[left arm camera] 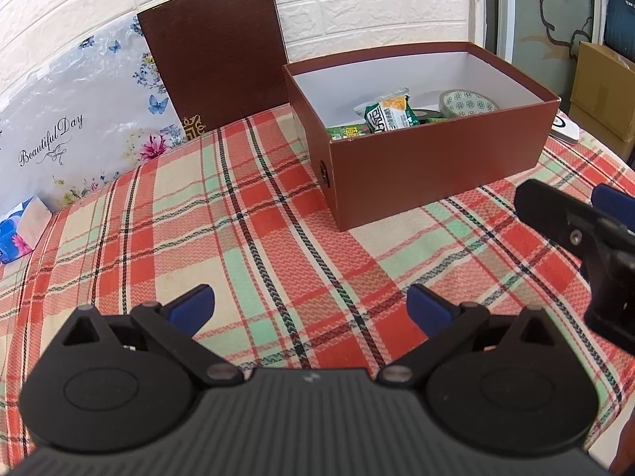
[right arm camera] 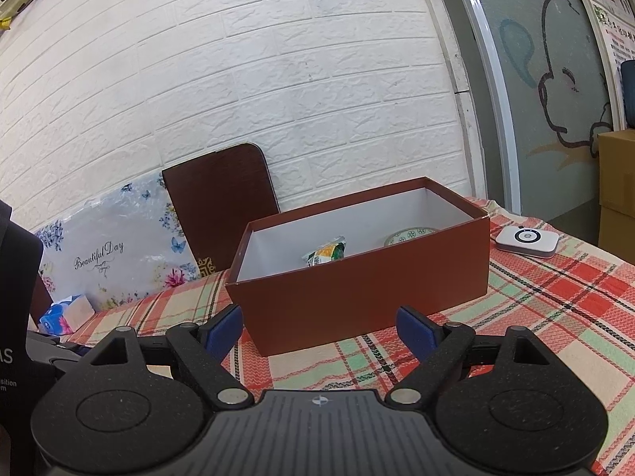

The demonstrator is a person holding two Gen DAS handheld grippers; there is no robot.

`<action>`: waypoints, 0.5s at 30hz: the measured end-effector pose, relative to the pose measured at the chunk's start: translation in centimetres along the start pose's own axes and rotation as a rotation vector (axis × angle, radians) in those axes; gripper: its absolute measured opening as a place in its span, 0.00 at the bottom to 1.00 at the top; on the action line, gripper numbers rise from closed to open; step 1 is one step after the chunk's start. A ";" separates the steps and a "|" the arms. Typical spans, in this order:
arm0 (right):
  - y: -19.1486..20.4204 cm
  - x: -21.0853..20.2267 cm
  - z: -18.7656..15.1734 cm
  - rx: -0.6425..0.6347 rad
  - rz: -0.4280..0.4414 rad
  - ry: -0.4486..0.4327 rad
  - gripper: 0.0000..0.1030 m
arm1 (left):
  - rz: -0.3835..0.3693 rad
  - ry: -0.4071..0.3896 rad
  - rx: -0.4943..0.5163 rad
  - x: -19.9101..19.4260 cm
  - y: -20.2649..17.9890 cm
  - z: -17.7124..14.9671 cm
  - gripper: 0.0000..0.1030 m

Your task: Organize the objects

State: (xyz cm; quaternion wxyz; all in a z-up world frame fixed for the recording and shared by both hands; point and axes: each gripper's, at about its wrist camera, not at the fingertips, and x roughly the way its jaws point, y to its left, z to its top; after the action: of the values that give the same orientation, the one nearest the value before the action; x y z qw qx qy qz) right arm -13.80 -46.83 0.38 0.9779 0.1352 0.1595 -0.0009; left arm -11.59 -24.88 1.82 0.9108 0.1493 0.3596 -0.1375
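A brown box [left arm camera: 436, 166] [right arm camera: 369, 297] with a white inside stands open on the plaid tablecloth [left arm camera: 246, 238]. In it lie a green and yellow snack packet [left arm camera: 391, 113] [right arm camera: 325, 254], other green packets [left arm camera: 349, 131] and a roll of patterned tape [left arm camera: 468, 103] [right arm camera: 408, 236]. Its brown lid [left arm camera: 214, 67] [right arm camera: 220, 210] leans against the wall behind. My left gripper [left arm camera: 309, 305] is open and empty, low over the cloth in front of the box. My right gripper [right arm camera: 319, 327] is open and empty, close to the box's front wall; it also shows at the right edge of the left wrist view [left arm camera: 575, 218].
A floral board reading "Beautiful Day" [left arm camera: 67, 135] [right arm camera: 111, 254] leans on the white brick wall. A blue tissue pack [left arm camera: 22, 230] [right arm camera: 65, 313] lies at the table's left. A small white device [right arm camera: 526, 240] [left arm camera: 565, 129] sits right of the box. Cardboard cartons [right arm camera: 617, 190] stand beyond the table's right edge.
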 end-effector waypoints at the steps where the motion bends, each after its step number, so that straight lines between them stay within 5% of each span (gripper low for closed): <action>1: 0.1 0.0 0.0 -0.006 0.000 -0.001 0.83 | 0.000 0.000 -0.002 0.0 0.0 0.0 1.00; 15: 0.1 0.1 0.2 -0.024 0.008 -0.001 0.83 | -0.001 -0.004 -0.015 -0.1 0.1 0.1 1.00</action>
State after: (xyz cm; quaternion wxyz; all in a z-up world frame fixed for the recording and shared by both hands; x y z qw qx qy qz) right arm -13.69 -46.74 0.54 0.9795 0.1241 0.1587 0.0048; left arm -11.59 -24.79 1.99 0.9125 0.1419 0.3591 -0.1355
